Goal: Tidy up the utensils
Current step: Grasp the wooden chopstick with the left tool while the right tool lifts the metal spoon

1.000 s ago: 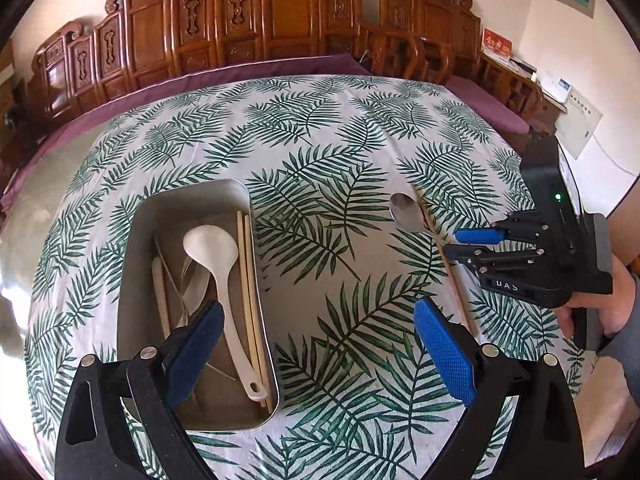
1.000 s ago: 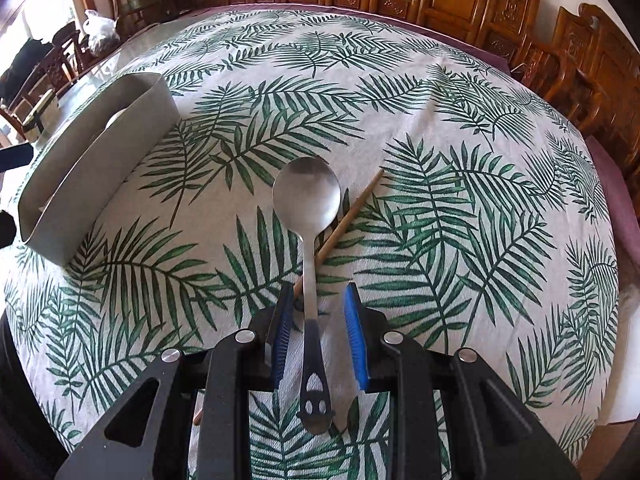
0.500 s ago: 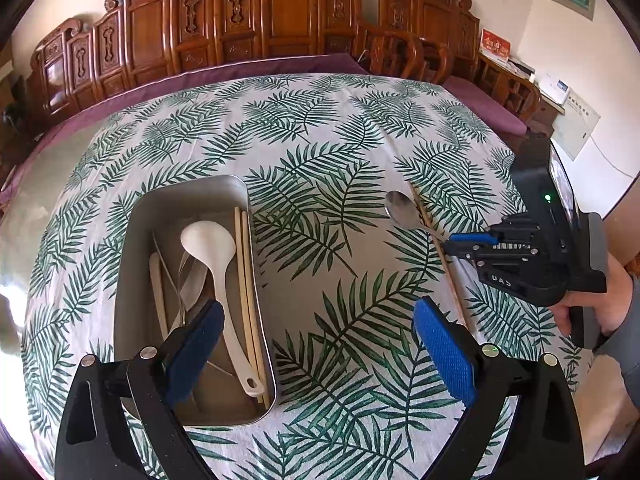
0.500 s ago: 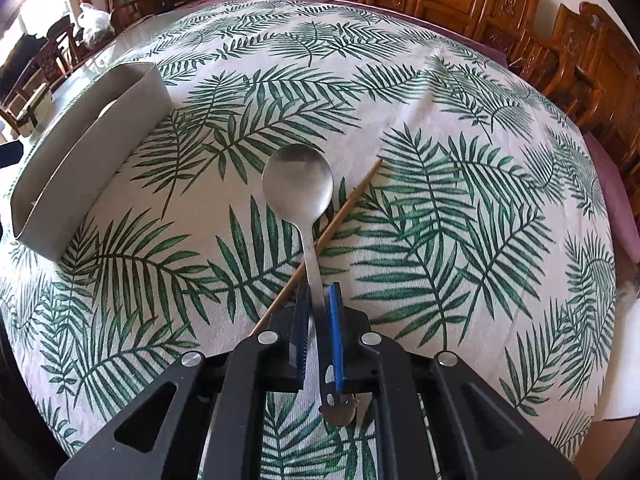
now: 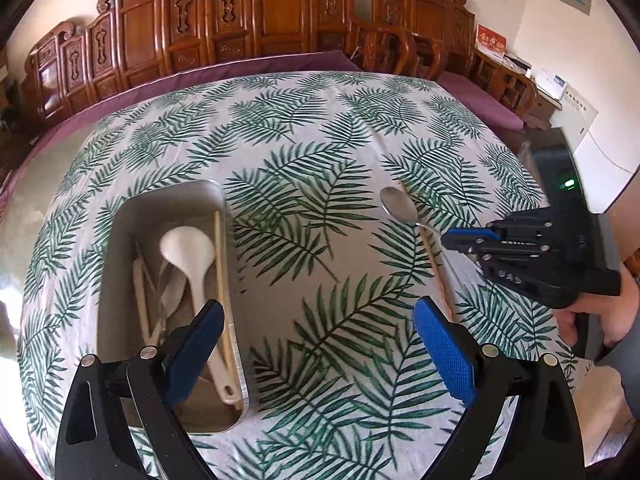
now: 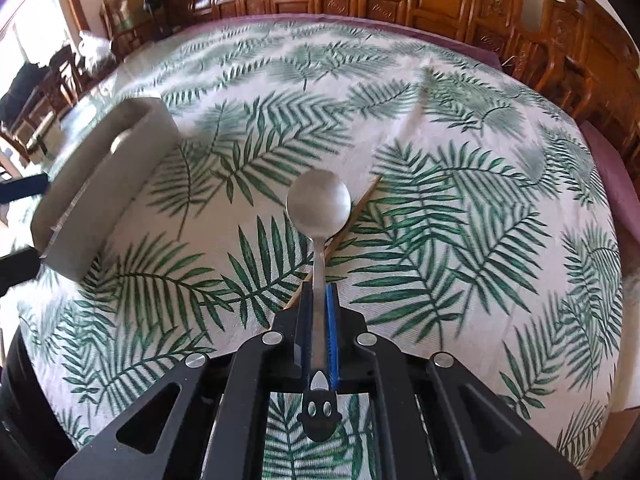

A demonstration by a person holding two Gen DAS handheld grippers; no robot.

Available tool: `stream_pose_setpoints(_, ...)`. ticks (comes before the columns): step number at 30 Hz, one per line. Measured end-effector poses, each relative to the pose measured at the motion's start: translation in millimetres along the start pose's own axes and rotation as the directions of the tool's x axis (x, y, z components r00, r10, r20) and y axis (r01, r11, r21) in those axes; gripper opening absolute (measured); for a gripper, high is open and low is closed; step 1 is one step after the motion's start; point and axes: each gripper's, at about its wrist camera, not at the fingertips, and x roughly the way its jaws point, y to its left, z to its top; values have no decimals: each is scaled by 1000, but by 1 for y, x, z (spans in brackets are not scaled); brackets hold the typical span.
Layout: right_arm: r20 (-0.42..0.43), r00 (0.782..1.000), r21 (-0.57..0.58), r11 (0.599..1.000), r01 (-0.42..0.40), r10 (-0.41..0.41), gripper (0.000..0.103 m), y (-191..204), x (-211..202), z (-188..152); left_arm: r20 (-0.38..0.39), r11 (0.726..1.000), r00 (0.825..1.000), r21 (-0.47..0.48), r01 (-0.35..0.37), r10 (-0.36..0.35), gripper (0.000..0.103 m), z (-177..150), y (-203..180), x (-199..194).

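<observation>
The jaws of the right gripper (image 6: 319,304) are pressed together on the handle of a metal spoon (image 6: 319,207), gripping it about midway along, so the bowl sticks out ahead and the dark handle end pokes back behind the pads. The spoon's bowl sits over a wooden chopstick (image 6: 362,205) that lies slantwise on the leaf-patterned tablecloth (image 6: 460,208); from the left wrist view the bowl looks raised a little off the cloth, though the blur in the right view makes it hard to be sure. The chopstick runs under the spoon and on beneath the gripper.

The jaws of the left gripper (image 5: 316,348) stand wide apart with nothing between them, hovering above the near part of the table. Its left blue pad (image 5: 195,350) overlaps the near end of a metal tray (image 5: 176,200), which lies to the left on the cloth, well apart from the spoon. In the tray are a white ladle (image 5: 192,258) with its bowl toward the far end, a pair of pale chopsticks (image 5: 221,280) along the right wall, and some more pale utensils on the left side that are hard to tell apart.

A hand (image 5: 600,320) at the right edge holds the right gripper. Carved wooden chairs (image 5: 276,12) ring the far side of the table.
</observation>
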Motion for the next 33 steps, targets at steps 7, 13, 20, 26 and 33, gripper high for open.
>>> stream_pose_setpoints(7,49,999,49,999,21,-24,8,-28,-34,-19,-23,999,999,33,22,-22,92,7,-29,20)
stream_pose_setpoints(13,32,997,78,995,65,-68,8,-53,-45,-49,-57,998,998,52,39,-36,92,11,-56,47)
stream_pose_setpoints(20,19,996,129,988,78,-82,8,-76,-52,-79,-102,995,994,93,36,-26,92,11,-85,82)
stream_pose_setpoints(26,19,997,162,984,71,-75,8,-84,-58,-94,-148,992,988,116,57,-39,69,11,-105,101)
stream_pose_setpoints(33,11,998,166,984,67,-69,8,-82,-57,-102,-142,988,990,155,17,6,44,9,-117,109)
